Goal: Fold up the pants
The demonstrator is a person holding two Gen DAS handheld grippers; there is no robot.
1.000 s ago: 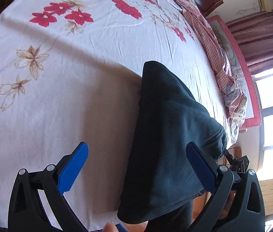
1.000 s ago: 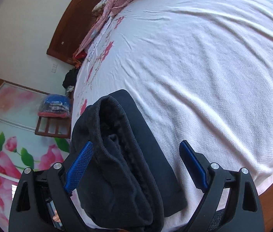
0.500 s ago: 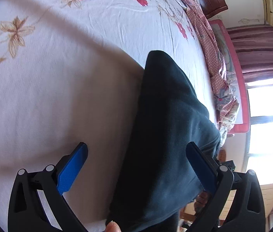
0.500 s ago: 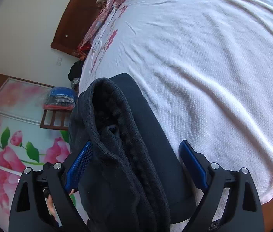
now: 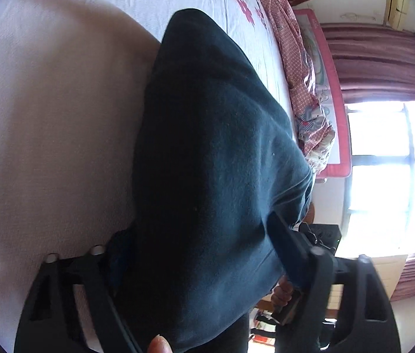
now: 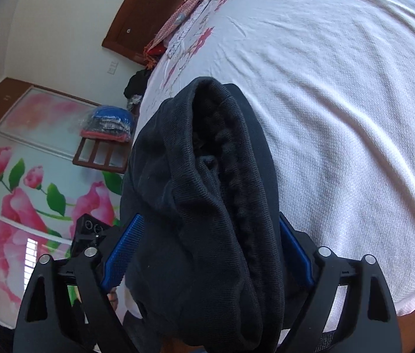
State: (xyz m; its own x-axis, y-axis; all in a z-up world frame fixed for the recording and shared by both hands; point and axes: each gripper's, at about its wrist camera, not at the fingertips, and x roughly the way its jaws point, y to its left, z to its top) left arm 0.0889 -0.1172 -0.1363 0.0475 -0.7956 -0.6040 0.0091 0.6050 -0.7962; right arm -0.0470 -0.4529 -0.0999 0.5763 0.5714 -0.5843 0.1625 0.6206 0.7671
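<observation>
**Both tools close in on the folded dark pants at the bed's edge**

The dark pants (image 5: 213,158) lie folded into a thick bundle on the white bed sheet (image 5: 54,123), near the edge of the bed, with the near end of the bundle reaching over that edge toward the cameras.

The left tool (image 5: 195,253) has just been closing, and the bundle sits between its jaws. Its left finger is almost buried under the cloth; the right finger presses against the fabric's side. The jaws stand about half apart and appear to clamp the bundle across its width. A fingertip (image 5: 159,344) of the person shows at the bottom edge of the left wrist view.

The right tool (image 6: 207,253) has also just been closing. Its blue pads (image 6: 122,253) sit against both flanks of the pants (image 6: 207,182), at the end where the layered, ribbed edges of the fabric show. The jaws are about half apart and grip the stack of layers.

Beyond the pants, a pink patterned blanket (image 5: 298,67) runs along the far side of the bed. A window (image 5: 389,176) with dark red curtains (image 5: 381,64) is at the right. In the right wrist view, a wardrobe door with pink flowers (image 6: 19,194) stands left of the bed.
</observation>
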